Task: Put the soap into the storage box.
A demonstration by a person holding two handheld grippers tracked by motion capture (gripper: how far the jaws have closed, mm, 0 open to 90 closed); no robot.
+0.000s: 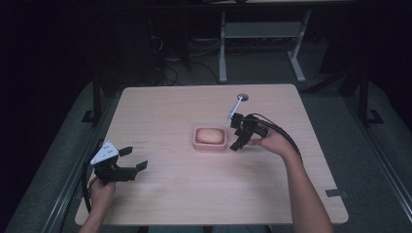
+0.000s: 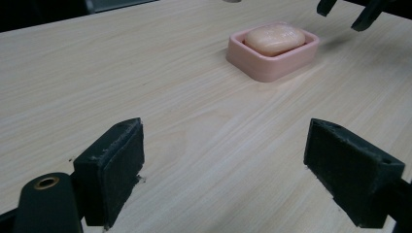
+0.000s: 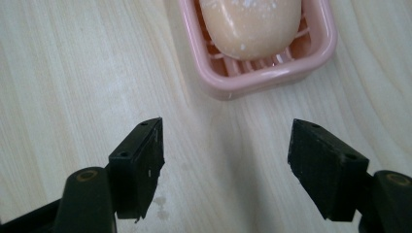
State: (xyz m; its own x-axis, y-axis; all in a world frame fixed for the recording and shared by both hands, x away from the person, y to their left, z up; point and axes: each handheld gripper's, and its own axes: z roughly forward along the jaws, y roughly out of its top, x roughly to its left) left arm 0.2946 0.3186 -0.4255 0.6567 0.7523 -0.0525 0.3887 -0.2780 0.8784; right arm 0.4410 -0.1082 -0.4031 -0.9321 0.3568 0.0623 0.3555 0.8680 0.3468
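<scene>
My right claw stands open, nothing between its jaws, above bare surface. Just off at 12 o'clock: pink soap dish, soap lying inside. My left claw, also open and empty, hovers well apart, dish at its 1 o'clock.

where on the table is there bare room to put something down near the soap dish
Bare wood lies between the pink soap dish and the left gripper, along the near edge of the table, and across the far left corner. It is crowded just right of the dish, where the open right gripper hovers beside it.
</scene>
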